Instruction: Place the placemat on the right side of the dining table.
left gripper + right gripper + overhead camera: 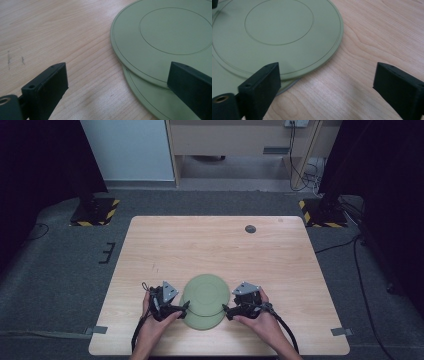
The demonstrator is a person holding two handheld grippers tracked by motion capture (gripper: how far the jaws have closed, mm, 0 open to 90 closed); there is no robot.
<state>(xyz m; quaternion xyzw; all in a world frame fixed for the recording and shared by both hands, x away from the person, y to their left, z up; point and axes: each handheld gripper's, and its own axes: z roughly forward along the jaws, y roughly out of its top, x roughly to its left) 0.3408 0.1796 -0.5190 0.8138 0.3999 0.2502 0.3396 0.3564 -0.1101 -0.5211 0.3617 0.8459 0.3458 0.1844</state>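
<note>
Plates are sitting near the person's edge of the pale wooden counter point(220, 245): a round, flat, sage-green plate point(206, 293) is lying on top of a second sage-green plate point(202, 320) of the same kind, shifted away from the person so that the lower one is peeking out on the near side. Left tongs point(186, 307) are resting at the left rim of the stack, gripped by the person's left hand point(157, 317). In the left gripper view, the jaws are standing wide apart, one over bare wood and the other over the overlapping rims, and nothing is being squeezed between them. Right tongs point(226, 311) are sitting at the right rim, held by the right hand point(260, 317). In the right gripper view, the jaws are also standing wide apart, one over the rim of the top plate point(277, 32) and the other over bare wood, gripping nothing. A small dark round disc point(250, 229) is lying well apart, near the counter's far edge.
</note>
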